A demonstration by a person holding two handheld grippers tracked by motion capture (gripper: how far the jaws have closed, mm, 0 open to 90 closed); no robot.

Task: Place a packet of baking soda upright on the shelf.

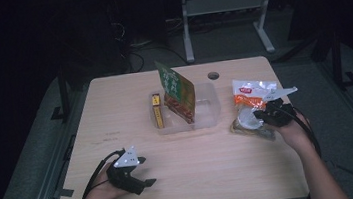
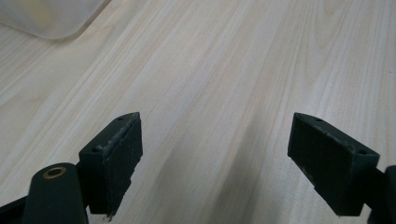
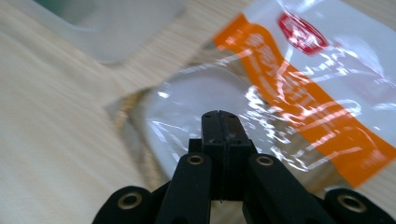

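A clear plastic snack bag (image 1: 250,97) with an orange band and a red logo lies on the right side of the wooden table (image 1: 199,182). My right gripper (image 1: 261,116) rests over its near end with its jaws shut. In the right gripper view the closed tips of that gripper (image 3: 219,116) sit against the shiny wrapper of the bag (image 3: 299,88); I see no film between the pads. My left gripper (image 1: 146,171) is at the front left, held low over bare wood. Its jaws stand wide open with nothing between them (image 2: 215,163).
A clear plastic container (image 1: 209,112) sits mid-table, holding an upright green packet (image 1: 177,92) and a yellow box (image 1: 156,111). Its corner shows in both gripper views (image 2: 51,18) (image 3: 116,32). A cable hole (image 1: 213,75) is at the far edge. The floor around is dark.
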